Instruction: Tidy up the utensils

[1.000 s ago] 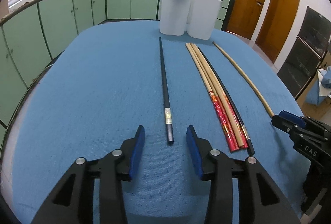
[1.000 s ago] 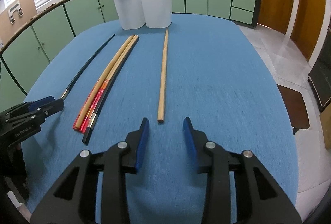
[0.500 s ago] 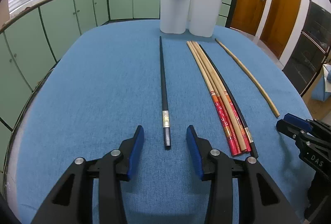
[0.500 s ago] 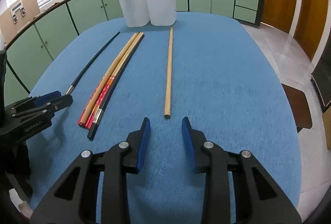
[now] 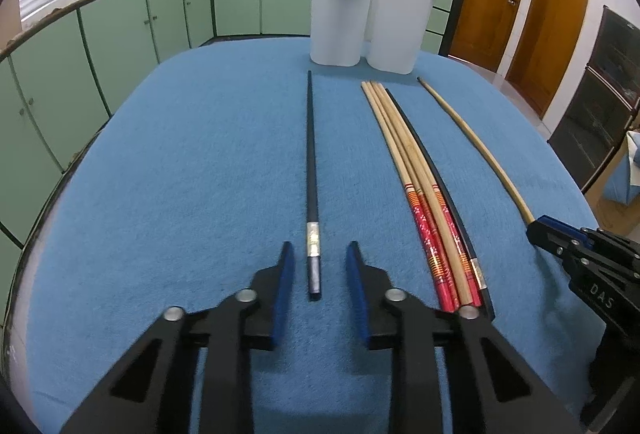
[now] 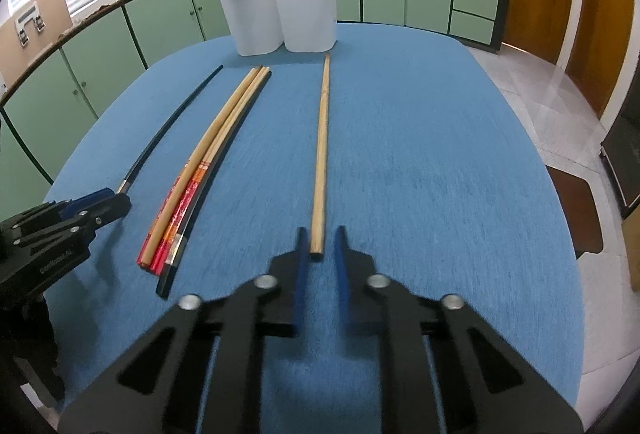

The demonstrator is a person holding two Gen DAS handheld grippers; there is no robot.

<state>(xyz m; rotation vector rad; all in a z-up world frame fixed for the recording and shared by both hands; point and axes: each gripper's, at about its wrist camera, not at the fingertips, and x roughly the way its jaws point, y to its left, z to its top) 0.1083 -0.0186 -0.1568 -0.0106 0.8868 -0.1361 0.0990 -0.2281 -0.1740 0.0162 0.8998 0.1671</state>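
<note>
A black chopstick (image 5: 311,169) with a silver band lay lengthwise mid-tabletop. Beside it lay a tight bundle of red-handled bamboo chopsticks (image 5: 416,185) with another black one (image 5: 448,201). A plain wooden chopstick (image 6: 321,153) lay apart. Two white holders (image 5: 364,23) stood upright at the far edge.

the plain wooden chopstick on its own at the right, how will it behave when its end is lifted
The plain wooden chopstick looks thin and round, so it may roll on the blue cloth. Probably stiff and light. Held only at its near end, it may pivot or droop.
</note>
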